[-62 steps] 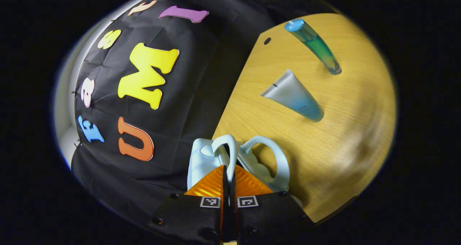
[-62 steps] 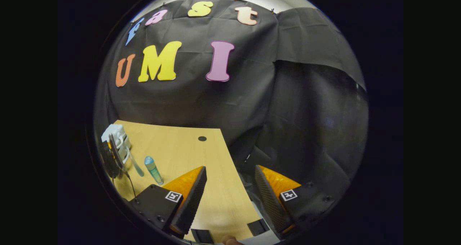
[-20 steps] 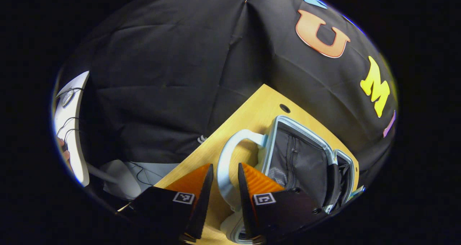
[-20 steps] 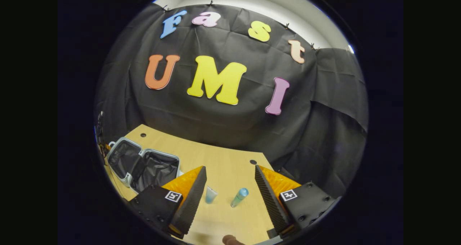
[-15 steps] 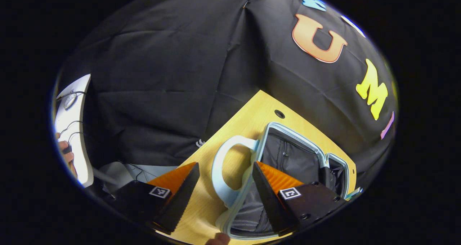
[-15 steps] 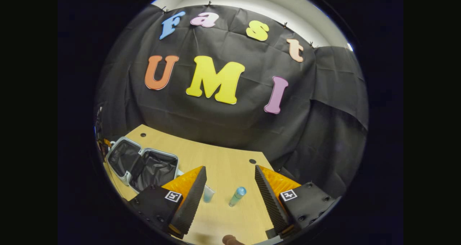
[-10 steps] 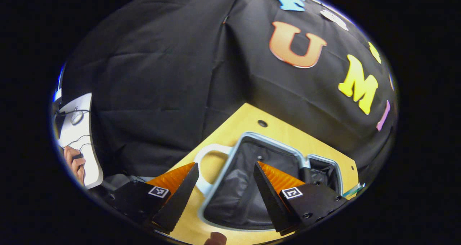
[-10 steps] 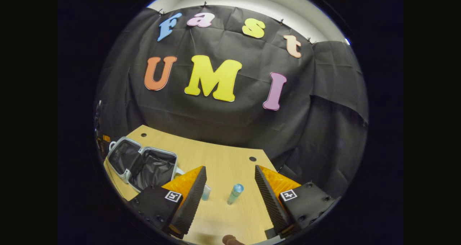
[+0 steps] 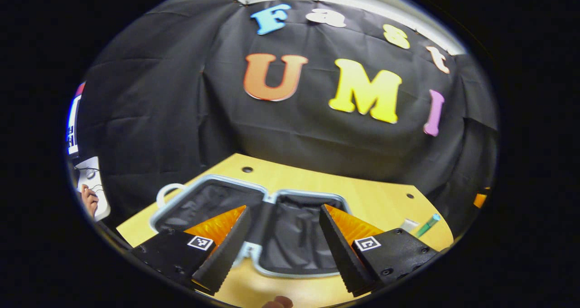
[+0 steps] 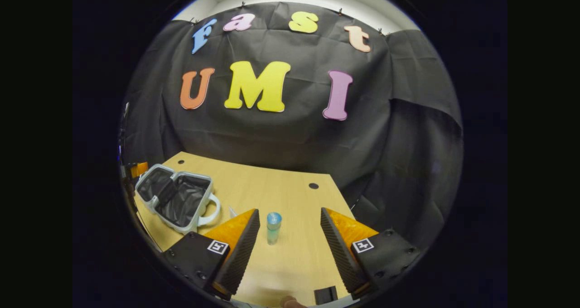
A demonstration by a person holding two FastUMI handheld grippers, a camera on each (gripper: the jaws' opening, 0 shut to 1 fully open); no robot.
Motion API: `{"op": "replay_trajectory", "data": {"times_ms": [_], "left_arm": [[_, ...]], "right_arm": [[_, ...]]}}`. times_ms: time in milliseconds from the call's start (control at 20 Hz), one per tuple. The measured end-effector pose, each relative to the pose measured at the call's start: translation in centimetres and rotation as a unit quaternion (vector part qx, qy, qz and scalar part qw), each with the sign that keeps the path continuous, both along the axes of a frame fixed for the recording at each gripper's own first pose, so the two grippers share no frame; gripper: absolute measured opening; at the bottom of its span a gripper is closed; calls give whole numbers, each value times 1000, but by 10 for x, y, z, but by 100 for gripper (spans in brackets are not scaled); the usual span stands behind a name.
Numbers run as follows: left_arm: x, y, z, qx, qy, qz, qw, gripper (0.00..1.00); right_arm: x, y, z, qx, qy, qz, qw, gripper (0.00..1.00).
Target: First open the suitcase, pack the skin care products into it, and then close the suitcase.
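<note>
The small suitcase (image 9: pixel 272 194) lies open on the wooden table (image 9: pixel 376 199), both dark-lined halves spread flat, its pale handle (image 9: pixel 165 194) at the left. My left gripper (image 9: pixel 283 249) hovers open just in front of it, nothing between its fingers. A white tube (image 9: pixel 410 225) and a blue-green bottle (image 9: pixel 428 224) lie to the right. In the right gripper view the bottle (image 10: pixel 273 226) lies on the table beyond my open right gripper (image 10: pixel 290 249), between its fingers. The tube's tip (image 10: pixel 232 212) peeks out behind a finger. The suitcase (image 10: pixel 174 197) sits far left.
Black cloth walls close off the table's far side. Two cable holes (image 10: pixel 313 185) (image 10: pixel 181 161) mark the tabletop near the back edge. A person's hand (image 9: pixel 88 199) rests on a white desk beyond the table's left side. Bare wood lies between suitcase and bottle.
My left gripper let go of the suitcase handle, opened and swung round to face the opened case. The right gripper turned so the bottle now sits between its fingers.
</note>
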State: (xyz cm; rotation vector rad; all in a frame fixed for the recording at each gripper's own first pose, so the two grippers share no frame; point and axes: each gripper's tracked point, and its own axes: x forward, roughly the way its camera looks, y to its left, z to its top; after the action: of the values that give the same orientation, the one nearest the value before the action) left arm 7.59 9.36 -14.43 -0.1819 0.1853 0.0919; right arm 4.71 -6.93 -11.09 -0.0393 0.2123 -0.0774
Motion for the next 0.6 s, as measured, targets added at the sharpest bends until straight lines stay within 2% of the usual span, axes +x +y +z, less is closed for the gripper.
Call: {"op": "replay_trajectory", "data": {"times_ms": [150, 300, 450, 600], "left_arm": [[-2, -88, -28, 9, 7, -61, 998, 97], [2, -159, -53, 47, 11, -109, 993, 97], [10, -207, -71, 62, 17, -152, 986, 97], [31, -242, -86, 66, 22, -170, 983, 97]], "right_arm": [[0, -24, -25, -7, 15, 10, 1000, 80], [-2, -46, -50, -19, 36, 13, 999, 80], [-5, -66, -69, -23, 56, 7, 998, 80], [-5, -82, -84, -28, 71, -3, 997, 80]]}}
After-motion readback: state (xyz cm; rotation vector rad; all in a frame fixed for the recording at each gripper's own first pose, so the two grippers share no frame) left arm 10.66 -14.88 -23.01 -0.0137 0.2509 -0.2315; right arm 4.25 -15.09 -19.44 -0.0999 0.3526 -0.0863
